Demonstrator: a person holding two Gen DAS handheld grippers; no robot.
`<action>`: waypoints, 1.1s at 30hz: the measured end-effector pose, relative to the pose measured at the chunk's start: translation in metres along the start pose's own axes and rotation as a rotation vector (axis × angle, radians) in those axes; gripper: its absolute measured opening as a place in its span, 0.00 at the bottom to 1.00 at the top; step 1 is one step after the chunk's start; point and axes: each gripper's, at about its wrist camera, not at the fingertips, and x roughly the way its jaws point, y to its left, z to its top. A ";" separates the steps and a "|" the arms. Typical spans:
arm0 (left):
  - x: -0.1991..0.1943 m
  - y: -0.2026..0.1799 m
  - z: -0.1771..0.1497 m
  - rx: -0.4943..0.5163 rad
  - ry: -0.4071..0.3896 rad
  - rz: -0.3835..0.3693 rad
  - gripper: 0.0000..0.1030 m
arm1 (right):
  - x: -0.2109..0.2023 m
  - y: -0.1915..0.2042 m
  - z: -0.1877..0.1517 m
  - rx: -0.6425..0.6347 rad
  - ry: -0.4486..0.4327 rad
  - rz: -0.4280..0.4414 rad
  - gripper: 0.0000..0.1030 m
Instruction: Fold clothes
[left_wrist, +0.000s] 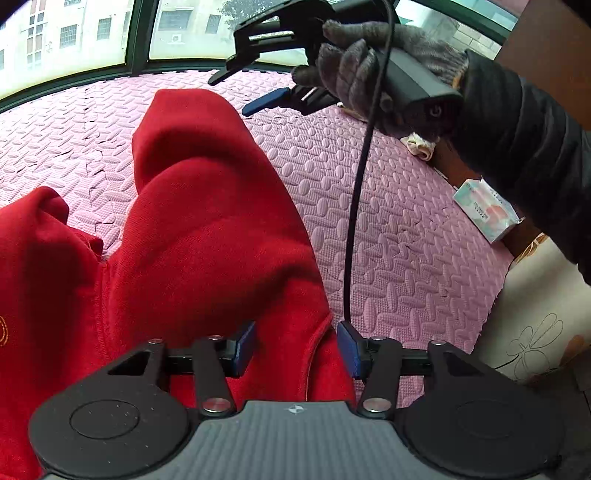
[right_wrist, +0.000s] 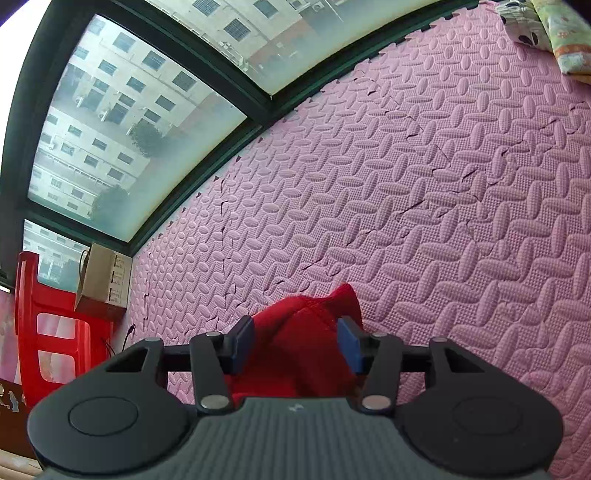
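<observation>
Nearest our left lens: left gripper, blue pads apart, red cloth lying between them; we see a gap at each pad, so we judge no clamp.

Item, red garment: a fleece top, bunched on the pink foam mat, one long section running away toward the window. Orange stitching shows at its left edge, too cropped to read.

Item, gloved hand, upper right, carrying the right gripper. Its own view shows the jaws parted round a red cloth tip, with slack on the right side.

Step, as we judge it: laying a fold. Better to spread the section flat and square its edges before lifting away.

Item, small packet at the mat's right edge: print too small to read.
</observation>
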 end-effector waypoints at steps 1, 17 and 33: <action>0.002 0.000 -0.001 0.001 0.007 -0.003 0.50 | 0.004 -0.001 0.002 0.018 0.005 -0.002 0.49; 0.012 0.003 -0.002 -0.012 0.030 -0.060 0.49 | 0.039 -0.004 0.009 0.031 0.075 -0.026 0.12; 0.020 -0.001 -0.001 -0.008 0.032 -0.145 0.48 | -0.032 0.038 0.036 -0.331 -0.311 -0.060 0.27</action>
